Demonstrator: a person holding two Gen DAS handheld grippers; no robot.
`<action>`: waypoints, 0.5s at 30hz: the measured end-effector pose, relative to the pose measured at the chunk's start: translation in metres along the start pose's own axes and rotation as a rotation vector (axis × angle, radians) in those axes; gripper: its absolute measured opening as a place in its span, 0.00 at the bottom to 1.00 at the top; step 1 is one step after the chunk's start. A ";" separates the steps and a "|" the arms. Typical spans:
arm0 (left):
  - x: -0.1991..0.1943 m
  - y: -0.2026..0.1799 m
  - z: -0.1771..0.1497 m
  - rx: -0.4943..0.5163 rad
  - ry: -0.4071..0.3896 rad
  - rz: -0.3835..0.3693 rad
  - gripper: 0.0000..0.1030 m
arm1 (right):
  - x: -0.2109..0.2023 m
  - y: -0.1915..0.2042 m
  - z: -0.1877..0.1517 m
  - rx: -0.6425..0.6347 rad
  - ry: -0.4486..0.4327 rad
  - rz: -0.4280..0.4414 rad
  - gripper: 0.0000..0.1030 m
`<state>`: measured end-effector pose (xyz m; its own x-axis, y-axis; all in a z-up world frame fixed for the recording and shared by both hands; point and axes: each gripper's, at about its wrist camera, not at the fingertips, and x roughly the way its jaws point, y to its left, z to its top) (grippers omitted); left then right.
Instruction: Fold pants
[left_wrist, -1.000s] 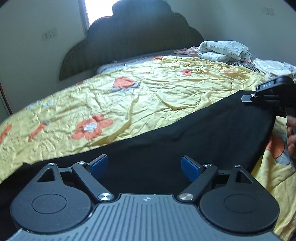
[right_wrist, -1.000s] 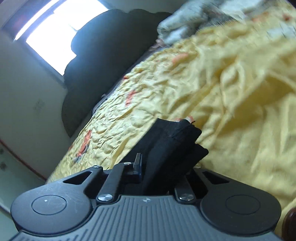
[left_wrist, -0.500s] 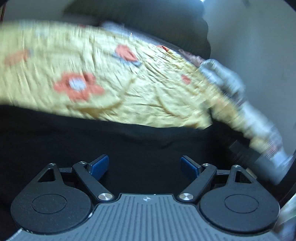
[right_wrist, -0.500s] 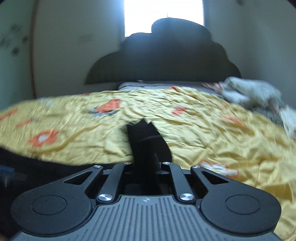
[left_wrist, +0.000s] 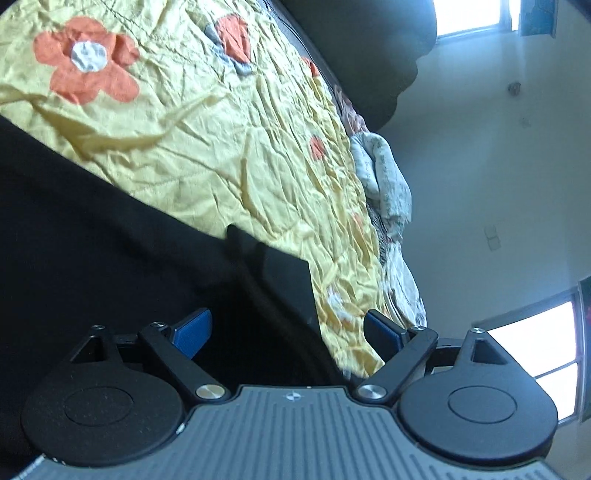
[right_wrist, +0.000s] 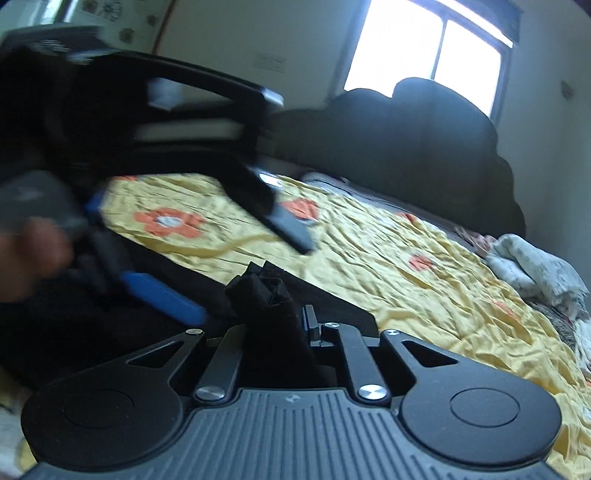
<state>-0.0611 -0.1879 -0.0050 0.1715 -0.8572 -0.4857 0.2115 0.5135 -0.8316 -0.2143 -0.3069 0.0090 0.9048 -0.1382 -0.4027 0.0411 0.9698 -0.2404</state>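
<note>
The black pants (left_wrist: 92, 240) lie spread over the yellow flowered bedspread (left_wrist: 229, 140). My left gripper (left_wrist: 288, 328) is open, its blue pads wide apart just above the pants, and holds nothing. My right gripper (right_wrist: 275, 314) is shut on a bunched fold of the black pants (right_wrist: 266, 291) that sticks up between its fingers. In the right wrist view the left gripper (right_wrist: 221, 266) shows blurred at the left, open, close over the cloth, with the person's hand (right_wrist: 26, 258) behind it.
A dark scalloped headboard (right_wrist: 424, 147) stands at the bed's far end under a bright window (right_wrist: 432, 55). A heap of pale crumpled bedding (right_wrist: 539, 273) lies at the bed's right side, and it also shows in the left wrist view (left_wrist: 384, 177).
The left gripper has rolled and swung toward the right gripper, staying open. The right gripper has carried its pinched fold of pants across toward the left gripper.
</note>
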 end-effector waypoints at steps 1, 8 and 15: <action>0.000 0.002 0.002 -0.006 -0.004 0.003 0.87 | -0.001 0.004 0.001 -0.004 -0.004 0.013 0.09; 0.002 0.015 0.006 -0.003 -0.002 0.086 0.34 | -0.001 0.024 0.000 -0.028 0.009 0.070 0.09; 0.001 0.024 0.001 0.034 -0.007 0.120 0.07 | 0.002 0.031 -0.005 -0.074 0.064 0.042 0.17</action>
<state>-0.0551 -0.1765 -0.0249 0.2045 -0.7891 -0.5792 0.2211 0.6136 -0.7580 -0.2138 -0.2782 -0.0038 0.8760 -0.1123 -0.4691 -0.0302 0.9578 -0.2857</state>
